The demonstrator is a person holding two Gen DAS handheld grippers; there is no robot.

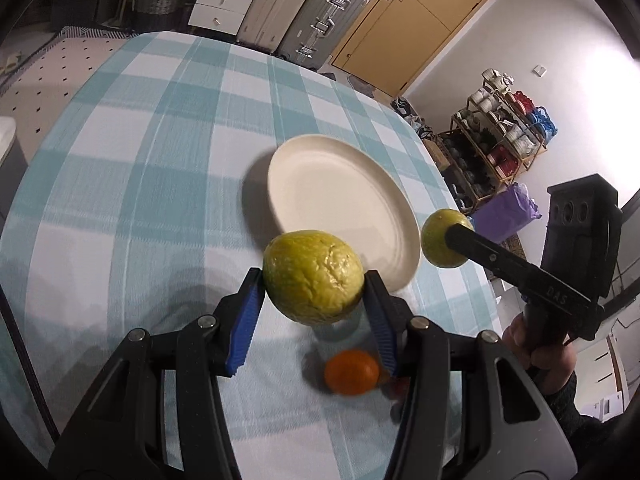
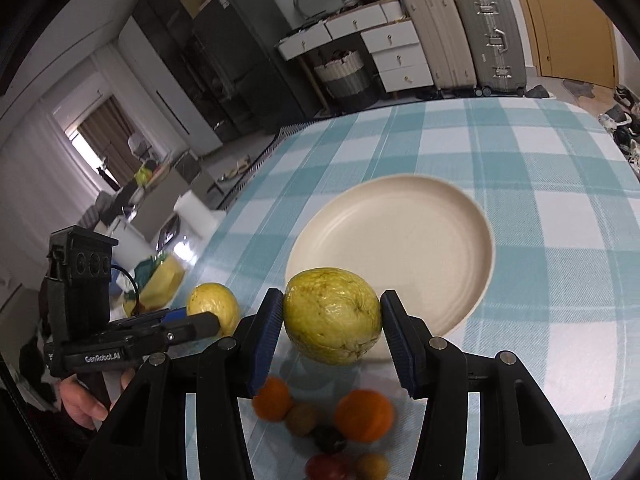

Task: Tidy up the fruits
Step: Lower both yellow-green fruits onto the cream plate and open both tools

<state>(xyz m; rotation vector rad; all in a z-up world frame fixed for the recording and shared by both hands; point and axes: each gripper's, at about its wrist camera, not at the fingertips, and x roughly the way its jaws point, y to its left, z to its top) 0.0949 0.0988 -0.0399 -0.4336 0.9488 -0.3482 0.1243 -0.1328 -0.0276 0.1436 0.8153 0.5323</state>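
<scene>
Fruit fills both grippers: the left gripper (image 1: pixel 314 286) is clamped about a yellow-green guava (image 1: pixel 313 277), its blue pads (image 1: pixel 246 322) pressing the fruit's two sides with the jaws only partly spread, and the right gripper (image 2: pixel 332 322) pinches a second guava (image 2: pixel 333 316) in the same way. Both fruits hang clear above the checked tablecloth (image 1: pixel 140 184), just short of the near rim of the cream plate (image 2: pixel 476 300), whose dish is bare. Below the right gripper a loose cluster lies on the cloth: two oranges (image 2: pixel 363 415), a brownish fruit (image 2: pixel 302 419), a dark one (image 2: pixel 329 439), a red one (image 2: pixel 326 467). Seen from the right wrist, the left gripper sits just beside, a hand (image 2: pixel 82 402) on its handle. Beyond the plate the cloth runs open to the table's far edge, with suitcases (image 2: pixel 490 40) and drawers (image 2: pixel 400 58) behind.
</scene>
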